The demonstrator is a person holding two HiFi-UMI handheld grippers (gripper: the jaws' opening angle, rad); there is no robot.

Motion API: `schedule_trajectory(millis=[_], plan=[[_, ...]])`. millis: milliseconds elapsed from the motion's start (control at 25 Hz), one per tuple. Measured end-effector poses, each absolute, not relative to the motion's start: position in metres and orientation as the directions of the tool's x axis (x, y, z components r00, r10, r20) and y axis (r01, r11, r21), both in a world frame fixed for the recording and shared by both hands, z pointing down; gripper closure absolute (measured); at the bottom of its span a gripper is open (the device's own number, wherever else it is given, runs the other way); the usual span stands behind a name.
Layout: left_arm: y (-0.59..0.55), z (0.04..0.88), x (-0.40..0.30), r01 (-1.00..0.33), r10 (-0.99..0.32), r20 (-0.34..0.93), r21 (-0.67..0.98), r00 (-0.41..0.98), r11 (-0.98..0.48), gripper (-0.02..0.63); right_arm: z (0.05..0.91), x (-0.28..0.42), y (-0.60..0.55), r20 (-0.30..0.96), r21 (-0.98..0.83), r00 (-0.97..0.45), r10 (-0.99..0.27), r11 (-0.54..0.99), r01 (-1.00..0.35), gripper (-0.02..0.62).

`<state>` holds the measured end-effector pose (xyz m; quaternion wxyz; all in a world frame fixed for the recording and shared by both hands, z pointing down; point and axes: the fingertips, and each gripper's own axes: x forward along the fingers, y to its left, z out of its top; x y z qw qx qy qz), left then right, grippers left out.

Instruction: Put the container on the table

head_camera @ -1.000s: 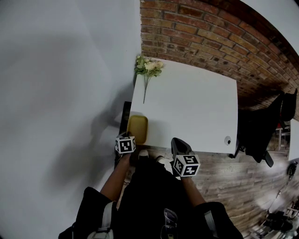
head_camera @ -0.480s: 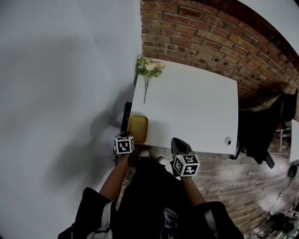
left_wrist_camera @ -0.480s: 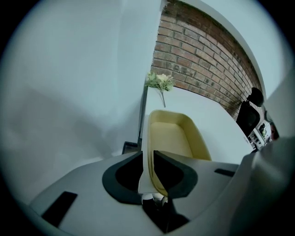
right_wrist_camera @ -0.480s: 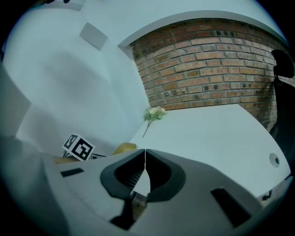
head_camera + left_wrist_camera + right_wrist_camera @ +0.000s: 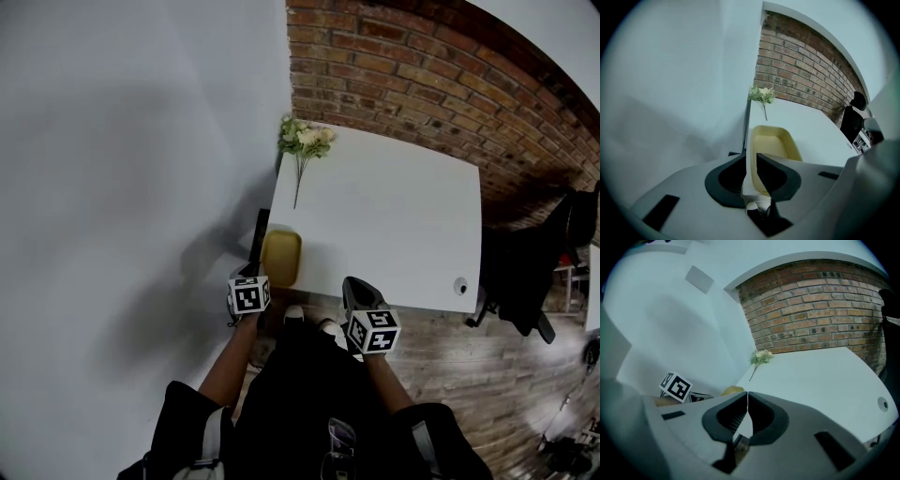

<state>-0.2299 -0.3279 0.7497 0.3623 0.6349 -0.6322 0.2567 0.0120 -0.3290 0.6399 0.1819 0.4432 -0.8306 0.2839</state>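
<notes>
A shallow yellow container [image 5: 281,258] rests on the near left corner of the white table [image 5: 394,216]. My left gripper [image 5: 262,282] is at the container's near end. In the left gripper view the container [image 5: 774,142] stretches away from me, and the left gripper [image 5: 751,158] is shut on its near rim, one jaw inside and one outside. My right gripper [image 5: 355,290] hovers at the table's near edge, right of the container. In the right gripper view the right gripper [image 5: 747,397] is shut with nothing between its jaws, and a bit of the container [image 5: 732,390] shows at left.
A sprig of pale flowers [image 5: 305,141] lies at the table's far left corner. A small round fitting [image 5: 459,285] sits near the front right corner. A brick wall [image 5: 422,75] is behind, a white wall [image 5: 131,187] is left, and a dark chair [image 5: 525,272] stands right.
Hardly anything differs. The head view has shifted a little to the right. The left gripper's cube sits slightly lower in it. The container stays at the table's corner.
</notes>
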Motion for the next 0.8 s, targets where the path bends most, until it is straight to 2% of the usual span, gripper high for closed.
schedule_trajectory(millis=[800], plan=[[-0.323,0.654,-0.230,-0.988,-0.778,0.626,0.144,0.055,0.046,0.581,0.612,-0.022,-0.324,0.482,-0.295,-0.639,-0.599,0.575,-0.763,0.572]])
